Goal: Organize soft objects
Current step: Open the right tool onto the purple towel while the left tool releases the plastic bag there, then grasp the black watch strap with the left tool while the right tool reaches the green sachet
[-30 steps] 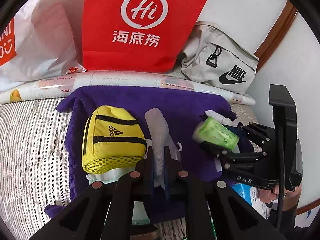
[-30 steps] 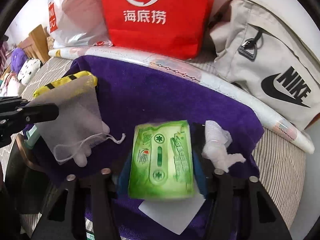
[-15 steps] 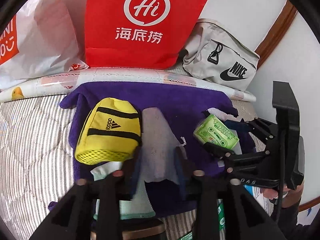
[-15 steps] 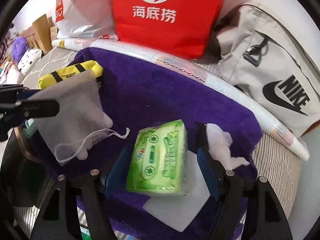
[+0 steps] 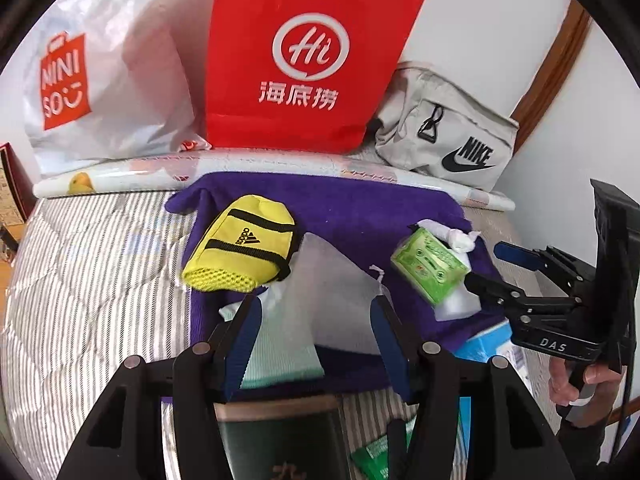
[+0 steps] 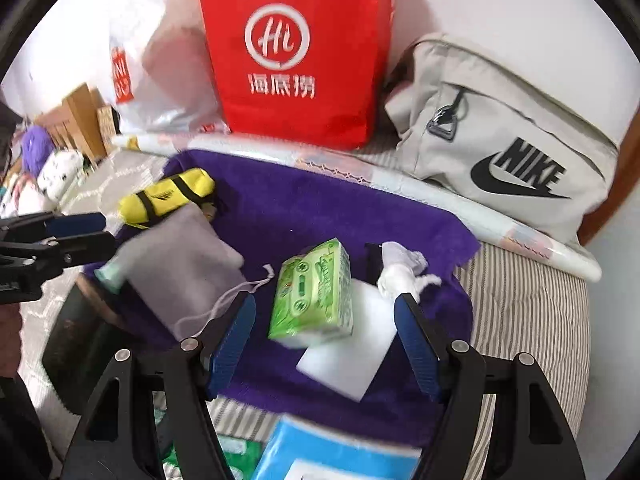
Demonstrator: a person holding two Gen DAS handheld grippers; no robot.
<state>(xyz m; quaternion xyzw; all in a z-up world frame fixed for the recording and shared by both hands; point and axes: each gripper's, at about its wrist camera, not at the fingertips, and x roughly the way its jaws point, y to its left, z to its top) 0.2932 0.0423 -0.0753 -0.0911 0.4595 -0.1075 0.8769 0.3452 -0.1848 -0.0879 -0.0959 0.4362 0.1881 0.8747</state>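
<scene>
Bare purple towel (image 5: 360, 208) lies open behind the green tissue pack (image 6: 314, 290), while the grey drawstring pouch (image 6: 184, 272) crowds its left, the white wad (image 6: 400, 272) its right, and the red bag (image 6: 296, 52) stands well behind.

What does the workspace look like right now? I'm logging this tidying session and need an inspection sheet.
Surface: striped quilted mattress with a purple towel spread on it.
Job's things: yellow Adidas pouch, grey drawstring bag, green tissue pack leaning on a white foam block, crumpled white tissue, all on the towel.
Clutter: blue packet at the near edge.
Grippers: left gripper open over the drawstring bag; right gripper open around the tissue pack, not touching.
Cables: nothing seen.
Surroundings: red paper bag, white Miniso bag, grey Nike bag along the wall.
</scene>
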